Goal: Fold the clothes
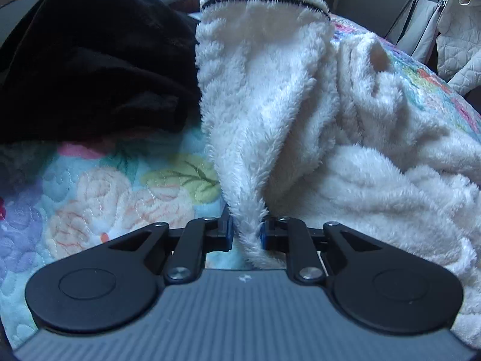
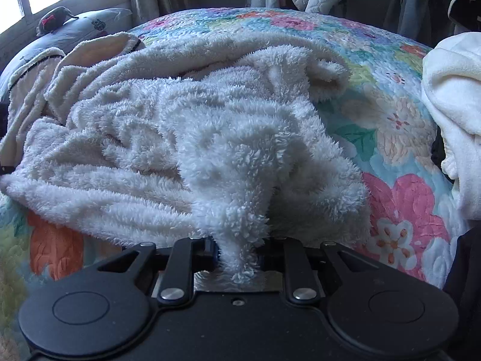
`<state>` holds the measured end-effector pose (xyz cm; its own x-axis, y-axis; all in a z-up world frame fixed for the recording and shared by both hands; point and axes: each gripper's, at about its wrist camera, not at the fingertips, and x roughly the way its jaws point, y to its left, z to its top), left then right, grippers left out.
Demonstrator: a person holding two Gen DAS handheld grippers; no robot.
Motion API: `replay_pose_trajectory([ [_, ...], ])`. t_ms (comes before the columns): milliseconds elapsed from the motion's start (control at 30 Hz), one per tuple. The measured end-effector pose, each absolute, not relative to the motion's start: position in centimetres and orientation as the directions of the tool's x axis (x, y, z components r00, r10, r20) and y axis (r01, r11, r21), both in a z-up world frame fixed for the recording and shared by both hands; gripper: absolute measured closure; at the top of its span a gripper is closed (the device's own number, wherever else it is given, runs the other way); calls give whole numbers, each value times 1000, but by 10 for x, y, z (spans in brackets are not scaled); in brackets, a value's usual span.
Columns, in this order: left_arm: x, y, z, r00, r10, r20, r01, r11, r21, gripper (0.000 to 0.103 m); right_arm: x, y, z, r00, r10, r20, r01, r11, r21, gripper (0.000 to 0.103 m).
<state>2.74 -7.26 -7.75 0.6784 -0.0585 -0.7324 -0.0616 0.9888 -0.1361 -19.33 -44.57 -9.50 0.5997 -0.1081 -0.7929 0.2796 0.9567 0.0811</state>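
Left gripper (image 1: 247,234) pinched on a fleece (image 1: 300,120) edge; right gripper (image 2: 238,251) likewise clamps a bunched fold of fleece (image 2: 186,138). The garment runs up and away from both, heaped on the quilt (image 2: 399,198). Likely both corners held, ready to spread. Left view alone shows the black-trimmed cuff and a dark garment (image 1: 90,60); right view shows the whole heap.

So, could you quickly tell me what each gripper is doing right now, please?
Left gripper: shut on the fluffy white fleece garment.
Right gripper: shut on the same garment.
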Motion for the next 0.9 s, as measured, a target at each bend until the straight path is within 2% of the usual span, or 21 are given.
replay_pose_trajectory([
  [133, 24, -67, -58, 730, 16, -684, -71, 996, -53, 82, -203, -444, -85, 558, -124, -821, 259, 965, 30, 73],
  [167, 24, -65, -58, 730, 35, -682, -79, 996, -35, 75, -206, -445, -83, 545, -125, -829, 261, 965, 26, 72],
  [233, 24, -55, -63, 703, 26, -711, -110, 991, -72, 67, -210, -447, -76, 528, -115, -841, 285, 957, 48, 69],
  [367, 21, -56, -70, 666, -14, -746, -92, 991, -101, 67, -221, -445, -50, 536, -139, -833, 333, 941, 57, 63],
  [433, 20, -57, -65, 672, -27, -740, -84, 990, -112, 67, -223, -439, -33, 547, -158, -822, 322, 946, 33, 58],
  [600, 12, -42, -28, 709, -67, -702, -50, 988, -145, 59, -216, -432, 25, 595, -195, -780, 284, 958, -23, 56],
  [700, 15, -41, -4, 727, -68, -683, -14, 993, -114, 56, -205, -431, 68, 664, -194, -723, 240, 970, -40, 41],
  [767, 24, -47, 11, 735, -95, -671, 29, 994, -109, 50, -191, -435, 82, 692, -159, -704, 191, 981, -34, 38],
  [833, 36, -60, 20, 732, -140, -667, 78, 989, -122, 46, -169, -443, 88, 705, -113, -700, 133, 991, -26, 25],
  [900, 56, -79, 22, 702, -206, -681, 133, 978, -159, 43, -139, -453, 80, 696, -83, -713, 86, 996, -32, 24],
])
